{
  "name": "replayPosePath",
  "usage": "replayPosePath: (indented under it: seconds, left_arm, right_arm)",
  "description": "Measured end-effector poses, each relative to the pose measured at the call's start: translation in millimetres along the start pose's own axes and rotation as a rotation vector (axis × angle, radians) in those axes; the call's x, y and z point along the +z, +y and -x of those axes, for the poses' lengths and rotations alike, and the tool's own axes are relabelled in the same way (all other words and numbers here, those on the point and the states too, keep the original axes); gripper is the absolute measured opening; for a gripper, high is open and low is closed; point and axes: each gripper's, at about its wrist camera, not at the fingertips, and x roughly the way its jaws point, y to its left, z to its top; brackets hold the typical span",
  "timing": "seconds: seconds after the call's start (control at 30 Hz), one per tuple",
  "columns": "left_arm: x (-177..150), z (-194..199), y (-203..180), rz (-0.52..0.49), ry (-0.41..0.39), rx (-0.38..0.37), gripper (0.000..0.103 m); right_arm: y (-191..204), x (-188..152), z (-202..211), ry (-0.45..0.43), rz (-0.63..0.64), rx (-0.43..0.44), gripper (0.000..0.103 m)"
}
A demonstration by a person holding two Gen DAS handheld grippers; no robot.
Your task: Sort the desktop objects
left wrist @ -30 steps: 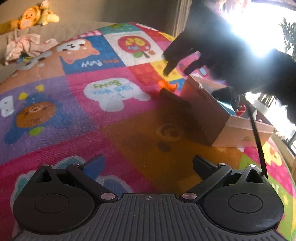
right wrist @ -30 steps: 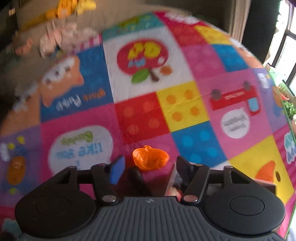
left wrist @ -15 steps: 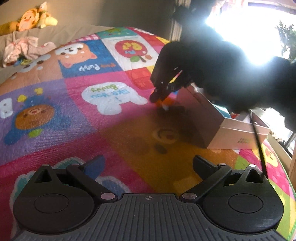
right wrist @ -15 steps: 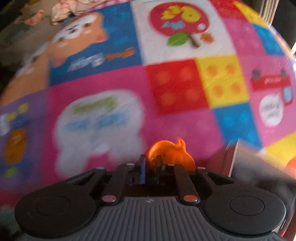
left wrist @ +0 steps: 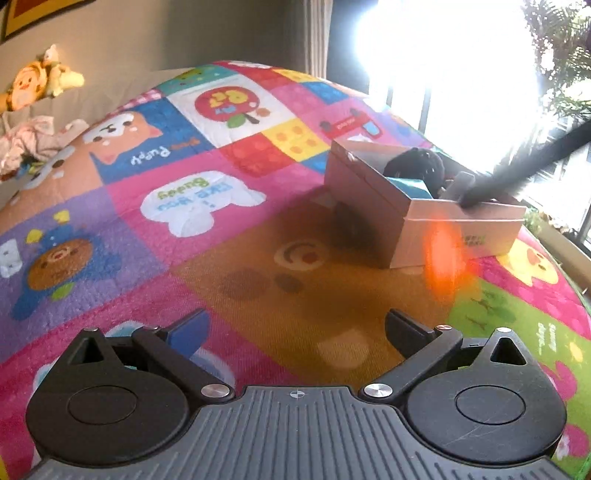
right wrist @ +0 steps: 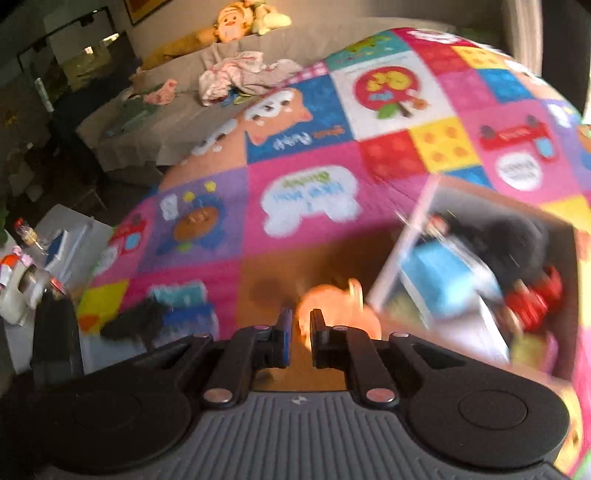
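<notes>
Orange and soft-edged from motion blur, a small toy sits pinched between the nearly closed jaws of the right gripper, bulging out beyond the fingertips. Just ahead of that gripper and to its right lies an open cardboard box, its near wall close beside the toy. Inside the box, farther right of the fingertips, are a blue packet, a black rounded object and something red; their shapes are too smeared to name more exactly. Below and ahead of the gripper spreads a patchwork play mat of pink, purple, blue and yellow squares with cartoon animals. Far ahead and to the left, a plush toy and crumpled pink cloth lie on a beige sofa.

The left gripper hangs over the mat with its jaws wide apart and nothing between them. Ahead of it and to the right stands the same box. In front of the box's near end, an orange smear marks the toy in the left wrist view, and a dark blurred arm crosses the glare from the window above it.
</notes>
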Motion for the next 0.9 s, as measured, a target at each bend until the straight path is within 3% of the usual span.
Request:
replayPosePath:
  seconds: [0.1, 0.17, 0.33, 0.43, 0.5, 0.6, 0.7, 0.77, 0.83, 0.9]
  left_arm:
    - [7.6, -10.2, -6.8, -0.01, -0.008, -0.015, 0.103]
    - [14.5, -19.0, -9.7, -0.012, -0.026, -0.031, 0.103]
    - [34.0, -37.8, -5.0, -0.013, -0.011, 0.011, 0.102]
    - [43.1, -39.2, -1.2, 0.004, 0.002, -0.103, 0.102]
    - [49.9, -39.9, -0.5, 0.03, -0.012, -0.116, 0.102]
    - [62.8, -47.1, 0.7, 0.018, -0.05, -0.022, 0.101]
    - [84.9, -70.0, 6.2, 0.023, -0.054, 0.006, 0.094]
    - [102.5, -93.4, 5.1, -0.051, -0.046, 0.012, 0.089]
    - [114.8, -117.8, 0.8, -0.165, -0.052, 0.049, 0.077]
    - [122.7, -141.6, -1.0, -0.262, -0.041, 0.047, 0.055]
  right_arm:
    - [-17.2, -26.8, 3.1, -0.02, -0.009, -0.086, 0.012]
    - [-31.2, -39.9, 5.0, -0.054, -0.054, -0.13, 0.025]
    - [-47.0, -71.7, 11.3, -0.169, -0.083, -0.182, 0.077]
    - [-49.8, -84.8, 12.8, -0.216, -0.068, -0.222, 0.09]
    - [-52.8, -88.5, 8.8, -0.224, -0.067, -0.237, 0.098]
    - [-56.9, -95.5, 1.3, -0.234, -0.092, -0.25, 0.101]
    - [-60.6, -104.6, -6.5, -0.254, -0.129, -0.248, 0.103]
    - [-63.9, -109.2, -13.2, -0.249, -0.17, -0.245, 0.103]
    - [-66.4, -115.2, -19.8, -0.247, -0.22, -0.232, 0.103]
    - [-67.2, -120.9, -23.1, -0.248, -0.25, -0.227, 0.103]
